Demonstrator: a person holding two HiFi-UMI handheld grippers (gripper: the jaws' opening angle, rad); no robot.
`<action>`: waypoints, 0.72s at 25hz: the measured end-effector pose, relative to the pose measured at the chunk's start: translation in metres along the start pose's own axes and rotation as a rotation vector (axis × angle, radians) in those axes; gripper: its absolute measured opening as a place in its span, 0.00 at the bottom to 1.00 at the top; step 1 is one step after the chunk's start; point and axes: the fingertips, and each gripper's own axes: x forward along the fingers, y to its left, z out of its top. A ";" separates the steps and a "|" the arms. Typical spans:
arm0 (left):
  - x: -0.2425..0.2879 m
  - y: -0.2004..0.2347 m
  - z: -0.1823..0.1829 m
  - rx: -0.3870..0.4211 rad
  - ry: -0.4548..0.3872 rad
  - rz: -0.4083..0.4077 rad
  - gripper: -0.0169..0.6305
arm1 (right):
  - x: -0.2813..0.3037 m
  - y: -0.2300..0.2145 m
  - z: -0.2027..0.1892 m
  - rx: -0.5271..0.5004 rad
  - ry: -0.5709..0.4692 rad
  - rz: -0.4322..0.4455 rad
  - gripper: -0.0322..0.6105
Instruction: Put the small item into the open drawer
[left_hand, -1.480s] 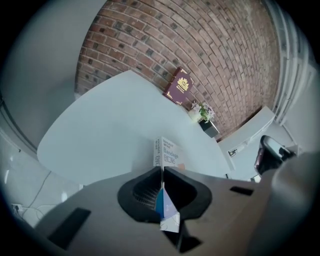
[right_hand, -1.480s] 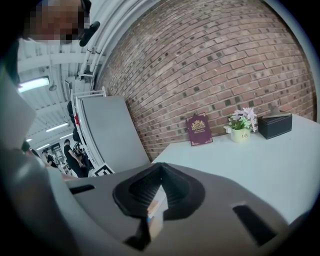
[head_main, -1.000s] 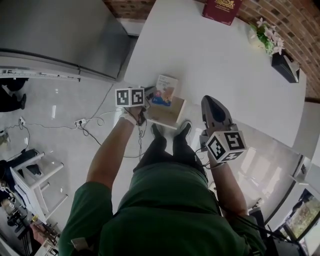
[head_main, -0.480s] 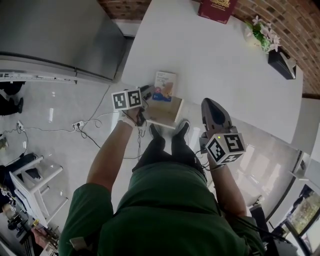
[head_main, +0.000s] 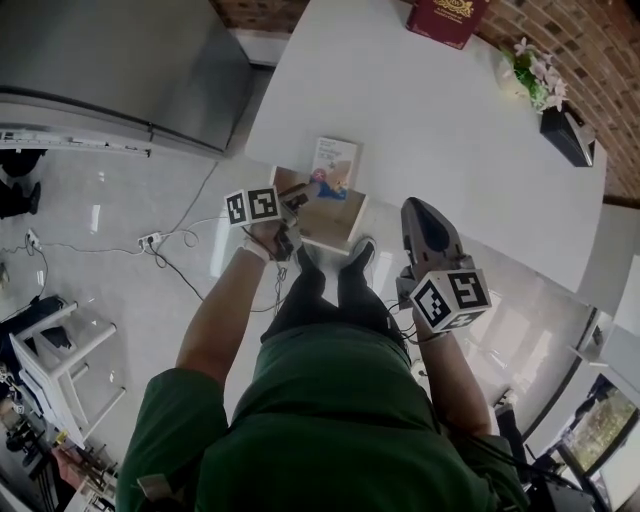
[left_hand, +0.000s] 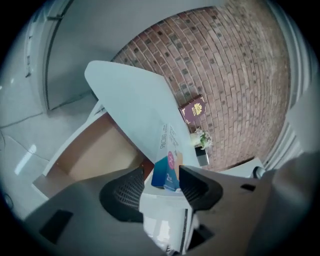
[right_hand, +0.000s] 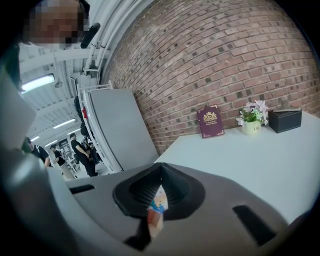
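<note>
My left claw (head_main: 296, 202) has just been opening and is released. The small blue-and-white cardboard box (head_main: 333, 168) sits between its jaws, unpressed, apparently in the open wood-floored drawer (head_main: 335, 222). My right claw (head_main: 420, 212) is clenched, idle. Placing looks done; next I withdraw without toppling it.

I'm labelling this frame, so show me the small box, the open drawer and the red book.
small box (head_main: 333, 168), head view, middle of its printed face.
open drawer (head_main: 325, 222), head view, bare wooden bottom.
red book (head_main: 445, 18), head view, front cover.
</note>
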 end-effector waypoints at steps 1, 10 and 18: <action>0.002 -0.002 0.001 -0.026 -0.010 -0.028 0.34 | -0.001 0.001 -0.001 0.000 0.003 -0.001 0.06; -0.004 -0.009 -0.007 -0.030 -0.025 -0.110 0.18 | 0.004 -0.004 -0.019 0.015 0.047 -0.003 0.06; -0.052 0.000 -0.024 0.041 -0.046 -0.124 0.16 | 0.023 0.021 -0.031 -0.004 0.086 0.073 0.06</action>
